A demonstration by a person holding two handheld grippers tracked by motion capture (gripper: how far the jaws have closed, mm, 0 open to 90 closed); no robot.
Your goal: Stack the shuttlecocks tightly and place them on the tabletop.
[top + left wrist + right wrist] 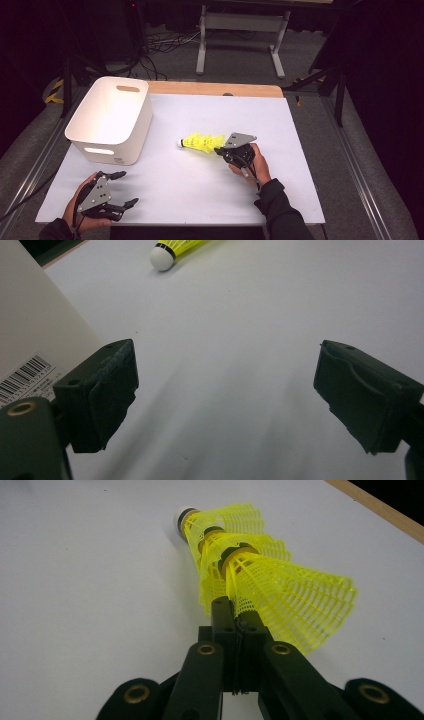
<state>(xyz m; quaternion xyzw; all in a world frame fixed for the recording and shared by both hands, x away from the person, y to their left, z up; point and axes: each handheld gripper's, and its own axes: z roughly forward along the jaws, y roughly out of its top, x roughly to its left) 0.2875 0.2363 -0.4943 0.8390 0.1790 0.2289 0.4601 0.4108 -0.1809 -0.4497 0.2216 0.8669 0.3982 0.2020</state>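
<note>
Shuttlecocks (240, 565) nest as three in right gripper (239, 625) view.

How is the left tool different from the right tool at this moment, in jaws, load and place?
The left tool has its jaws wide apart; the right tool has them shut. The left tool carries nothing, with bare white table between its jaws; the right tool pinches the skirt of the stack of yellow shuttlecocks. The left tool sits near the white bin; the right tool is at mid-table. Both are black and held in a hand.
</note>
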